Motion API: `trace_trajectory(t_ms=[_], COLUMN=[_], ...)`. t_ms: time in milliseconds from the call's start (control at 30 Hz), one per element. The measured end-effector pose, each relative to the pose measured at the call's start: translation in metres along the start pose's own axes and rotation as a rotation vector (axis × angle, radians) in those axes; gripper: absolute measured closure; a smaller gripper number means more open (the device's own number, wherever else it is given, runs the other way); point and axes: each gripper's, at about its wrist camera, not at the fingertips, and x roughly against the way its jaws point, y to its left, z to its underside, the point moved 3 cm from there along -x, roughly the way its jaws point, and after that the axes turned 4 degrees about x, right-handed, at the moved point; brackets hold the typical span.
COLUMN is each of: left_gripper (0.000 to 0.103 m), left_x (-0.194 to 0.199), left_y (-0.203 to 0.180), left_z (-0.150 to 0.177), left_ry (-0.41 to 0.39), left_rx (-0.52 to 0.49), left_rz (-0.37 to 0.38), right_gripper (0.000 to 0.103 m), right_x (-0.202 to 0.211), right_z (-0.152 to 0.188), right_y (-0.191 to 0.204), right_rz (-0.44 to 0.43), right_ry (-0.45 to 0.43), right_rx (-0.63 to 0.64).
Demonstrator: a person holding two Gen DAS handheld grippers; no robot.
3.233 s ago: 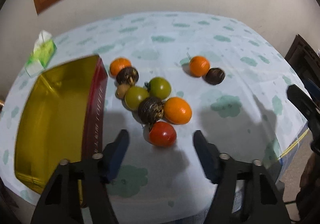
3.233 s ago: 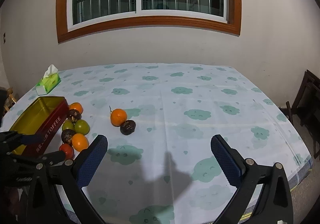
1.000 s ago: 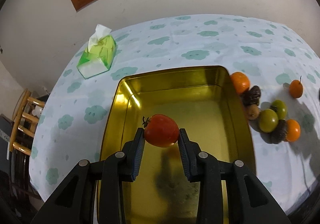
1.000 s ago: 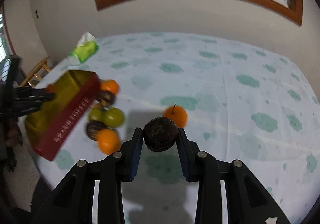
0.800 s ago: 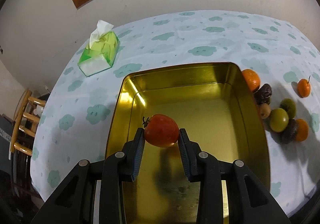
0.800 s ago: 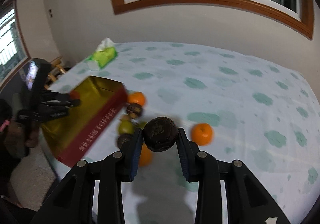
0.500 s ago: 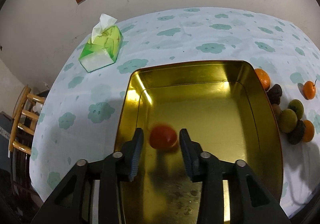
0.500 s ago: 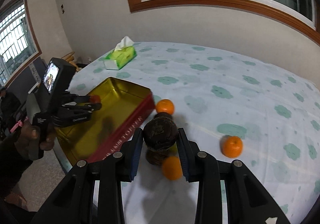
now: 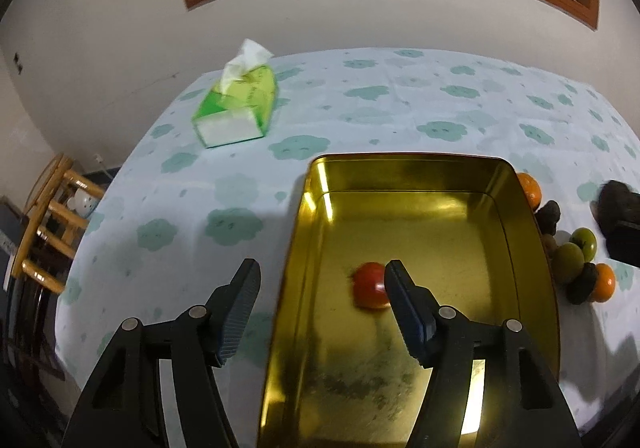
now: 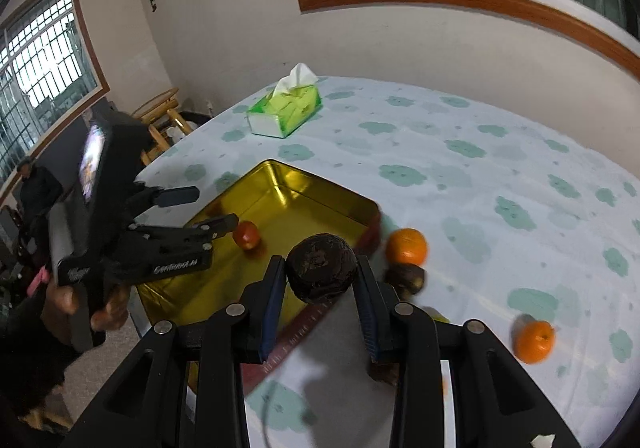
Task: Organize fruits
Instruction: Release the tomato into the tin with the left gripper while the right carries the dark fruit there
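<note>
In the left wrist view the left hand-held gripper hangs spread wide and empty over the near left edge of the gold tin, whose long axis runs away from the camera; the red tomato lies on the tin floor, just ahead of the right finger and slightly blurred. Half a second ago the jaws were only narrowly parted around the falling tomato; a second ago they pinched it above the tin. The loose fruits sit on the desk just beside the tin's right wall. In the right wrist view the right hand-held gripper pinches a dark brown fruit, held over the tin's near red wall, so the tin lies ahead and to the left; this hand is the nearer for the next drop. Compared with half a second ago it has closed in on the tin.
</note>
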Motion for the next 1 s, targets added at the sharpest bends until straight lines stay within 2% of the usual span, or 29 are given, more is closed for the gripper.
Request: trace_trajectory(t_ms=[133, 367, 800, 1000], left_gripper=[0.029, 0.027, 0.027, 0.027], left_x=[0.009, 0.018, 0.017, 0.018], left_y=[0.011, 0.022, 0.029, 0.028], left_z=[0.005, 0.012, 0.017, 0.019], left_ry=[-0.017, -0.037, -0.032, -0.036], left_rx=[0.032, 0.035, 0.044, 0.036], left_rz=[-0.012, -0.064, -0.068, -0.067], right_gripper=[0.072, 0.072, 0.071, 0.07], right_x=[-0.026, -0.075, -0.12, -0.129], right_z=[-0.01, -0.02, -0.037, -0.043], right_y=[0.007, 0.011, 0.013, 0.015], right_rz=[-0.027, -0.09, -0.059, -0.063], right_ry=[0.033, 0.111, 0.174, 0.168], right_rx=[0.002, -0.062, -0.079, -0.092])
